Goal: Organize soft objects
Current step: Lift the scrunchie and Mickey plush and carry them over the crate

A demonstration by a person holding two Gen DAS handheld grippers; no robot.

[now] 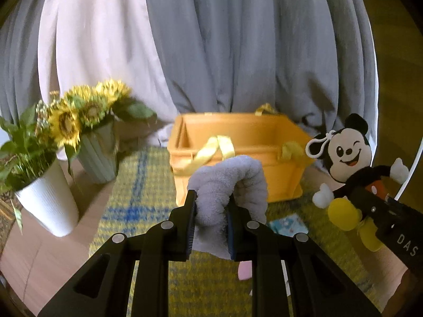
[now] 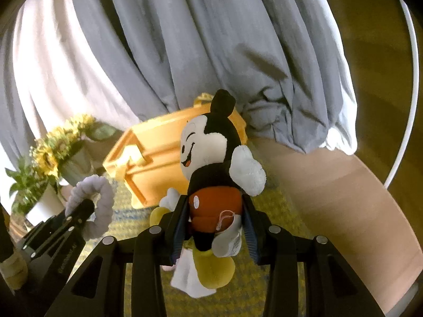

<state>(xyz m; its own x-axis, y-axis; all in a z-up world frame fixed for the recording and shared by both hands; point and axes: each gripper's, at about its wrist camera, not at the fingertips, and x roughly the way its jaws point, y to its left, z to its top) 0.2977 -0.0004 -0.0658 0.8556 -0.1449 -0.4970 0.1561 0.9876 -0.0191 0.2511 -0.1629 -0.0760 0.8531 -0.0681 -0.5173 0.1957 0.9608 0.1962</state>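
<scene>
My left gripper is shut on a folded grey towel and holds it above the mat, in front of the orange basket. My right gripper is shut on the red shorts of a Mickey Mouse plush, held up just right of the basket. The plush and the right gripper's body also show at the right of the left wrist view. The towel and the left gripper show at the left of the right wrist view.
A yellow and blue woven mat lies on a wooden table. Two pots of sunflowers and greenery stand at the left. Grey and white curtains hang behind. A light blue item, a pink item and a white cloth lie on the mat.
</scene>
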